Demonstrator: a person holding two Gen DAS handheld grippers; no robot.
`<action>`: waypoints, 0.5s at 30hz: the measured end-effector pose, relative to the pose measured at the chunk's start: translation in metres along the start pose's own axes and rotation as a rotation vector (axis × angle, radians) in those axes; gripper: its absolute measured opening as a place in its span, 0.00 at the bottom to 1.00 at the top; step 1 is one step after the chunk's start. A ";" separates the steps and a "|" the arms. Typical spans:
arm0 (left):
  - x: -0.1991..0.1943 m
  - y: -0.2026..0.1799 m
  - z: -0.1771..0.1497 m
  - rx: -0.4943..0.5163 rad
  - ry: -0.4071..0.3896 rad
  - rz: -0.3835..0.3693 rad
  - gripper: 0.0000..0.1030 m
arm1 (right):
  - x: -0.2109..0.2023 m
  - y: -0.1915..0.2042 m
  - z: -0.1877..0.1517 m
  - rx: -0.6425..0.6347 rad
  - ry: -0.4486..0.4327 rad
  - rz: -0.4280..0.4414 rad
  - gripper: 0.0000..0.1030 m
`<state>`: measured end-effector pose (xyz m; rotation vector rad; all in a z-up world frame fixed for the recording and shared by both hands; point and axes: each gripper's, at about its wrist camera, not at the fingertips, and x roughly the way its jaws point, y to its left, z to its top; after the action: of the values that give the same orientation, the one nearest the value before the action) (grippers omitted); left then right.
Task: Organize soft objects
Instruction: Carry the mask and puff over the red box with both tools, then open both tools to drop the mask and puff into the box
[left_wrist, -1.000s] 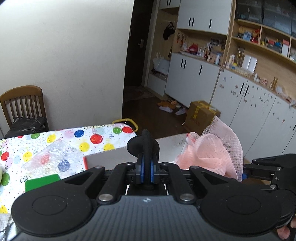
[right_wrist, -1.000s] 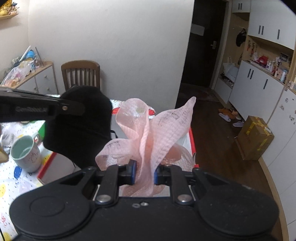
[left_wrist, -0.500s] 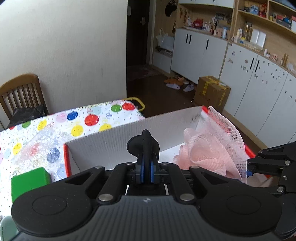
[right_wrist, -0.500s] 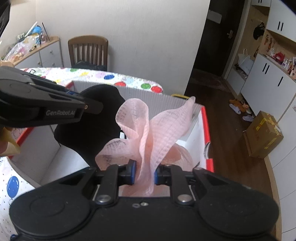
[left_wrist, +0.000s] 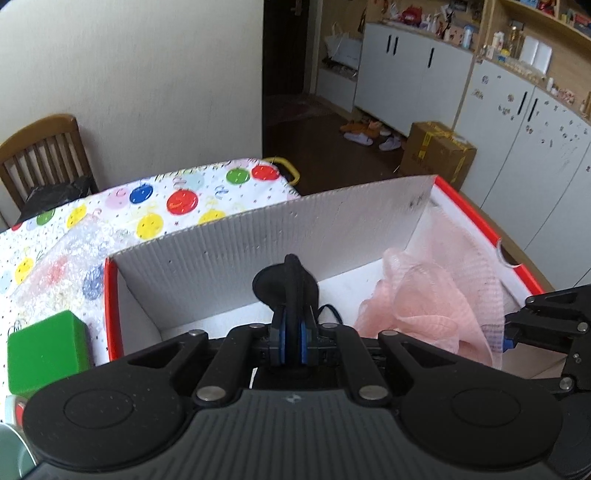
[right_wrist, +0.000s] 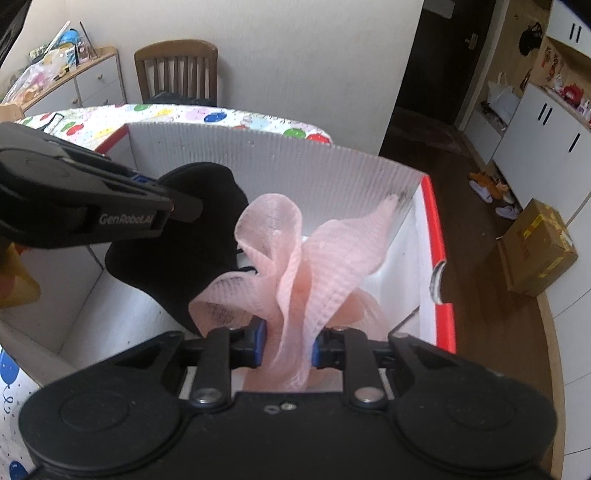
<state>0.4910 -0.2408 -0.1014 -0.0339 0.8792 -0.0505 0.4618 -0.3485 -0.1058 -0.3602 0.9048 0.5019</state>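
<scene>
My left gripper (left_wrist: 291, 332) is shut on a black soft pouch (left_wrist: 286, 284) and holds it over the open white box with red edges (left_wrist: 258, 236). The pouch also shows in the right wrist view (right_wrist: 192, 236), hanging from the left gripper (right_wrist: 184, 208). My right gripper (right_wrist: 288, 349) is shut on a pink mesh bath pouf (right_wrist: 295, 266) held inside the box (right_wrist: 295, 166) at its right end. The pouf also shows in the left wrist view (left_wrist: 428, 306), with the right gripper (left_wrist: 509, 332) beside it.
The box stands on a table with a balloon-print cloth (left_wrist: 147, 206). A green block (left_wrist: 44, 350) and a bubble-wrap bag (left_wrist: 62, 266) lie left of the box. A wooden chair (left_wrist: 40, 155) stands behind the table. A cardboard carton (left_wrist: 436, 155) sits on the floor.
Both grippers have moved forward and down over the box, each with its object. The pouch and the pouf now hang inside the box walls.
</scene>
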 end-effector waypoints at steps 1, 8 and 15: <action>0.001 0.001 0.000 -0.005 0.005 0.001 0.06 | 0.001 0.000 0.000 -0.004 0.005 0.000 0.24; 0.008 0.005 0.002 -0.013 0.047 0.005 0.10 | 0.007 -0.002 -0.001 0.003 0.035 0.016 0.41; 0.004 0.004 0.001 -0.005 0.052 0.005 0.57 | -0.002 -0.002 -0.002 0.002 0.016 0.042 0.66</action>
<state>0.4942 -0.2365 -0.1044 -0.0353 0.9316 -0.0446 0.4608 -0.3514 -0.1055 -0.3445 0.9293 0.5372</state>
